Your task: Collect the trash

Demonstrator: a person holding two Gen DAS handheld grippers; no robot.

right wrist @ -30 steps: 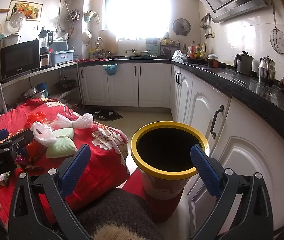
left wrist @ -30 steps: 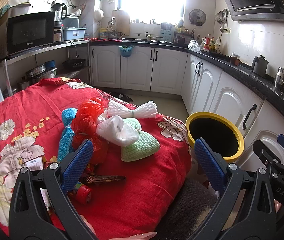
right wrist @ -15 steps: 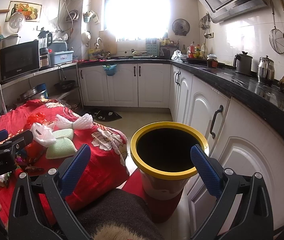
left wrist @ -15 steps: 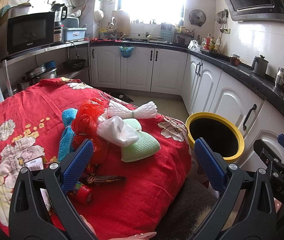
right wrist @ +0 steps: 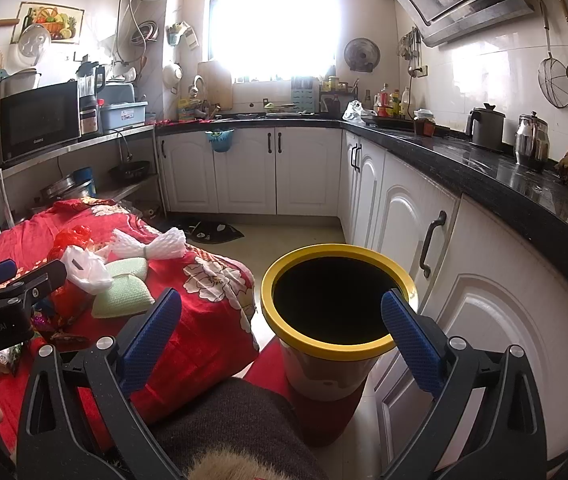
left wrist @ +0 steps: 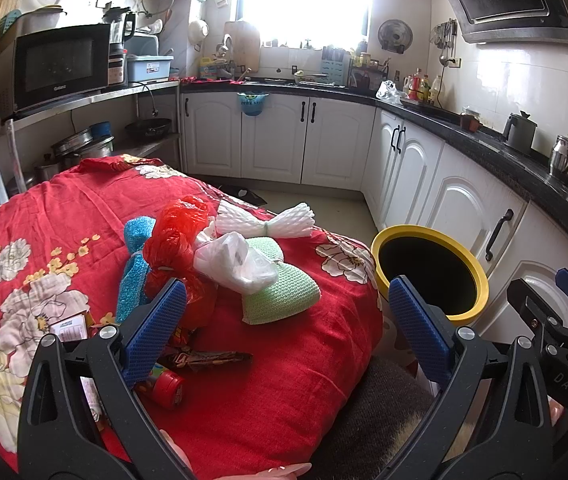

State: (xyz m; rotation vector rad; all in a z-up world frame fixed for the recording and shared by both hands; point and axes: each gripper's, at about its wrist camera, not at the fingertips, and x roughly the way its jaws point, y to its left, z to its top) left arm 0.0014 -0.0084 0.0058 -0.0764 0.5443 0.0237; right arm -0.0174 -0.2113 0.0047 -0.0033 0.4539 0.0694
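A pile of trash lies on the table's red flowered cloth (left wrist: 276,392): a red plastic bag (left wrist: 172,240), a white plastic bag (left wrist: 236,260), a green foam net (left wrist: 284,292), a white foam net (left wrist: 268,220), a blue foam net (left wrist: 132,276), a dark wrapper (left wrist: 212,358) and a small red-capped item (left wrist: 166,388). The yellow-rimmed bin (right wrist: 336,300) stands on the floor to the table's right; it also shows in the left wrist view (left wrist: 428,272). My left gripper (left wrist: 284,320) is open and empty above the table's near edge. My right gripper (right wrist: 280,326) is open and empty just before the bin.
White cabinets under a black counter (right wrist: 484,168) run along the right and back walls. A microwave (left wrist: 60,66) sits on a shelf at the left. A dark cushion (right wrist: 228,424) lies below the grippers. The bin stands close to the cabinet doors.
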